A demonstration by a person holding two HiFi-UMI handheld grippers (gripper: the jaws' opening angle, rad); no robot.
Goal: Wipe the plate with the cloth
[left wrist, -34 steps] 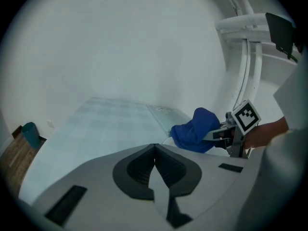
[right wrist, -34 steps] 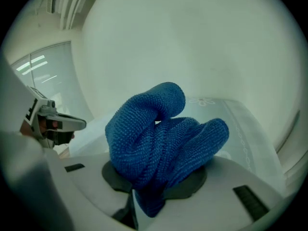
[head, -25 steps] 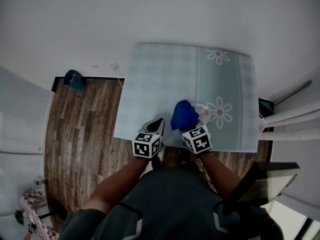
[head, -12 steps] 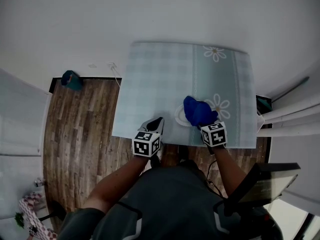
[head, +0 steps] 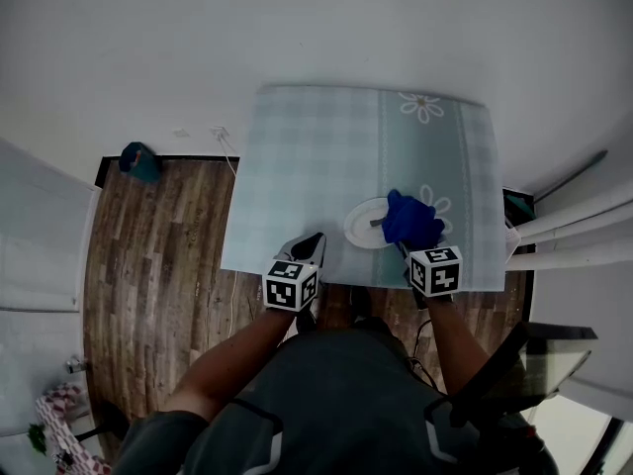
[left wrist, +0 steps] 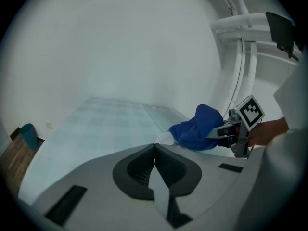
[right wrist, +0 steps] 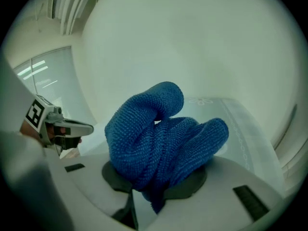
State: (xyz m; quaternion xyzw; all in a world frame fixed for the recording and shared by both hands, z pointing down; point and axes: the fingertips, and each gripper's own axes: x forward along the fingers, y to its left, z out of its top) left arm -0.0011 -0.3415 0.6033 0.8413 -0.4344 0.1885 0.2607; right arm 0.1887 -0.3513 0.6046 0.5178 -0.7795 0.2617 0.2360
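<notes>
Right tongs (right wrist: 150,197) clamped on bunched blue microfibre cloth (head: 410,220) — soft, limp, light. It overlaps the right rim of the small white round plate (head: 362,227) on the desk (head: 307,161). The plate is rigid and probably slides — steady its rim. Left tongs (left wrist: 155,176) closed, empty.

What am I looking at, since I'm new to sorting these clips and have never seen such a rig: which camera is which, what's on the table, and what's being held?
There is no robot here: a person holds a two-jaw gripper in each hand. The downward picture comes from a camera on the person's head. The other two come from cameras riding on each gripper, looking along its jaws. On the pale flowered table lies a white plate. The right gripper is clamped on a bunched blue cloth, held at the plate's right edge. The left gripper is shut and empty, near the table's front edge. The marker cubes are parts of the grippers.
</notes>
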